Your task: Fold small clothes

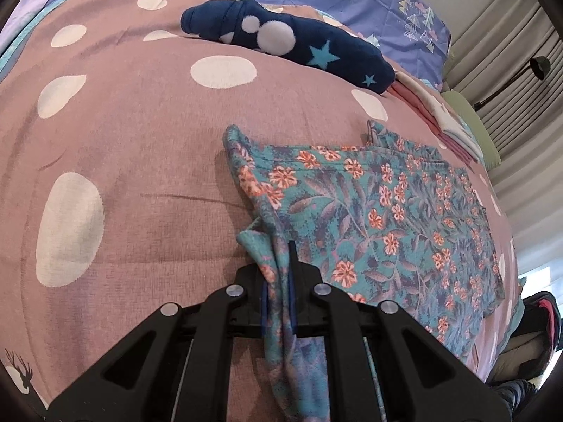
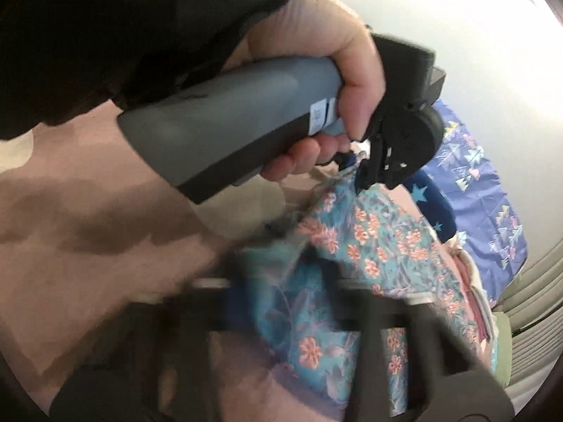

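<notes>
A teal floral garment point(image 1: 387, 211) lies partly folded on the pink dotted bedspread point(image 1: 140, 140). My left gripper point(image 1: 278, 263) is shut on a bunched corner of it at its near left edge, and cloth hangs down behind the pads. In the right wrist view a hand point(image 2: 352, 70) holds that left gripper point(image 2: 355, 172), which pinches the floral garment point(image 2: 369, 239) at its far corner. My right gripper point(image 2: 281, 292) is blurred at the bottom of that view. Teal cloth fills the gap between its fingers, and it looks shut on it.
A navy garment with stars and white dots point(image 1: 299, 45) lies farther back on the bed. To its right is a folded pink and white stack point(image 1: 443, 119). A blue patterned sheet point(image 1: 387, 0) covers the far end. Curtains and a black lamp point(image 1: 538, 65) stand beyond the right edge.
</notes>
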### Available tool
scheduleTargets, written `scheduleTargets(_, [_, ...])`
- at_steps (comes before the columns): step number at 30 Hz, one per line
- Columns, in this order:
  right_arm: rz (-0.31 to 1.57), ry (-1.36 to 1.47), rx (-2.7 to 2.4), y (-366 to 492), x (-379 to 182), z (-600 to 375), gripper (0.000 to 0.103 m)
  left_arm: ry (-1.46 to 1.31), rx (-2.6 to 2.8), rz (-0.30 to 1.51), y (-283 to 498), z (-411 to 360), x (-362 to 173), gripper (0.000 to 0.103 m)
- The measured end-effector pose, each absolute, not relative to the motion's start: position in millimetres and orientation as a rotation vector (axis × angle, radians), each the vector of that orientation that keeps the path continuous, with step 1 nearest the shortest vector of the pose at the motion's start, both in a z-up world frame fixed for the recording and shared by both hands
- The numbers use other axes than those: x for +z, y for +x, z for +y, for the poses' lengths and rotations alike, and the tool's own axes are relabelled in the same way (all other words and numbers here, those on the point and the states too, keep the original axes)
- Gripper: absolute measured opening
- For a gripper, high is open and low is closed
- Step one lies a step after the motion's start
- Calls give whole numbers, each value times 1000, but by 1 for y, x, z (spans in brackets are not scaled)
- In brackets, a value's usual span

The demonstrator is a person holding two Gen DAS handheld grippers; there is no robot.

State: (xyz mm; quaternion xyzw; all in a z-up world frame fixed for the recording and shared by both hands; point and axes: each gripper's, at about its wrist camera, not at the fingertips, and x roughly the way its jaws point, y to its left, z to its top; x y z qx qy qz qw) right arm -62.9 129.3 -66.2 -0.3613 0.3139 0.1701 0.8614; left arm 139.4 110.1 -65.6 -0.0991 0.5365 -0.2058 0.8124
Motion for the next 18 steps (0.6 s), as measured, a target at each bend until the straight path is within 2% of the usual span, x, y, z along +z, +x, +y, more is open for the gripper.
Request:
scheduleTargets(7, [588, -533, 356, -61, -25, 86, 9, -194, -387, 1119, 137, 102, -54, 8])
scheduleTargets(18, [604, -222, 344, -61, 19, 23, 8, -147, -395, 1042, 131, 62, -8, 8])
